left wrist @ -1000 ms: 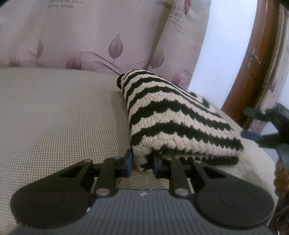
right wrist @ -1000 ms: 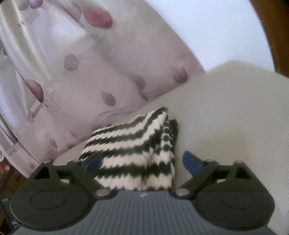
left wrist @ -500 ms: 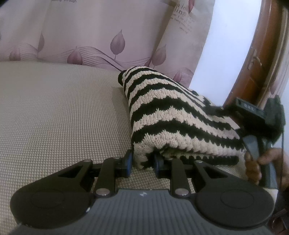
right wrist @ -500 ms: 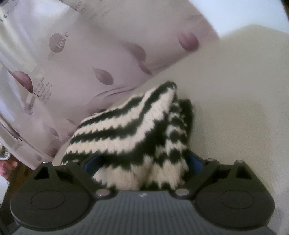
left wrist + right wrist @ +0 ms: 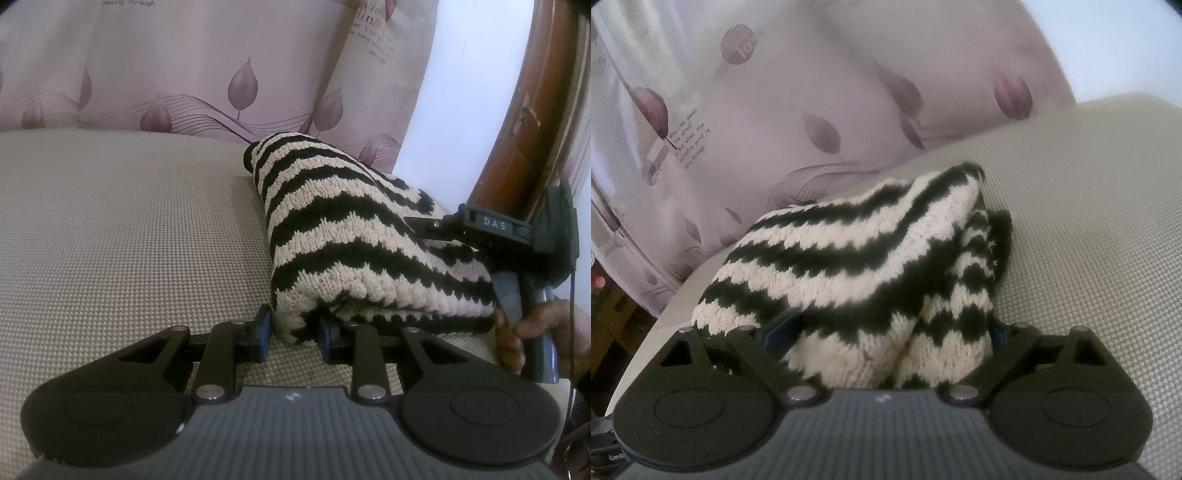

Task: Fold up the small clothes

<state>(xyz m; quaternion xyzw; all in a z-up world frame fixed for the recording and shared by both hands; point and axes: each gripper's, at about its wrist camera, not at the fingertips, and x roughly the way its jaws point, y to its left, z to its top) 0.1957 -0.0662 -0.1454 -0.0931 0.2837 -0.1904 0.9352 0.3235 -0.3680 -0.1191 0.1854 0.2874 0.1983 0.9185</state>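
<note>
A folded black-and-cream striped knit garment lies on a beige woven cushion. My left gripper is shut on the garment's near left corner, low on the cushion. My right gripper reaches around the garment's other end; its jaws stand wide with the thick fold between them, and the blue pads are mostly hidden by the knit. In the left wrist view the right gripper shows at the garment's far right side, held by a hand.
A pink curtain with leaf print hangs behind the cushion. A brown wooden frame stands at the right. The cushion's edge drops off at the left of the right wrist view.
My right gripper has moved forward onto the garment's end, so the knit now fills the space between its jaws. My left gripper has kept its hold on the corner.
</note>
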